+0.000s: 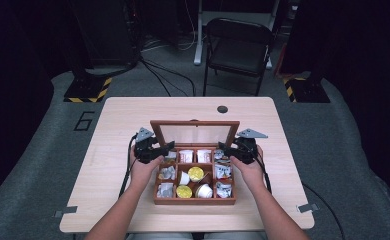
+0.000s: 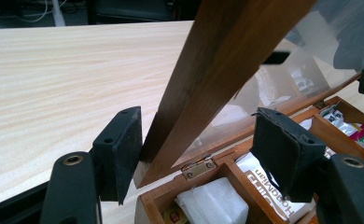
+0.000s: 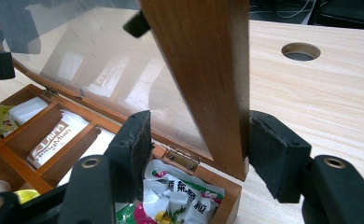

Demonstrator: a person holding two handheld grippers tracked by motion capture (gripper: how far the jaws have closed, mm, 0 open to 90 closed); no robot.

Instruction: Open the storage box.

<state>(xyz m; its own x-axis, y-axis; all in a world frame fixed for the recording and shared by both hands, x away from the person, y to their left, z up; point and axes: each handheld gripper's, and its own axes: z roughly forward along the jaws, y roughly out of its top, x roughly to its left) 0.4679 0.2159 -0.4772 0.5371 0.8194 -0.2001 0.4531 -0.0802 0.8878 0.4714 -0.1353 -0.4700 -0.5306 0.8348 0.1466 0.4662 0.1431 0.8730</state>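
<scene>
A pale bench (image 1: 133,120) carries a wooden box (image 1: 194,200) near the person's edge. Its glass lid (image 1: 195,133) stands up, tilted back. Small packets (image 1: 223,189) and cups (image 1: 196,173) fill the compartments. The left tongs (image 1: 158,152) and right tongs (image 1: 229,151) stand spread around the lid's side rails, one pad touching each.

From above our own side of the counter (image 1: 133,115) we looked forward and down, far enough back to take in its whole top. Each riding camera sat low and very close, looking along its tongs at one side edge of the raised lid (image 2: 208,79): the left from the box's (image 1: 193,200) left rear corner, the right from the opposite one. All three shared that lid and the box's back compartments.
</scene>
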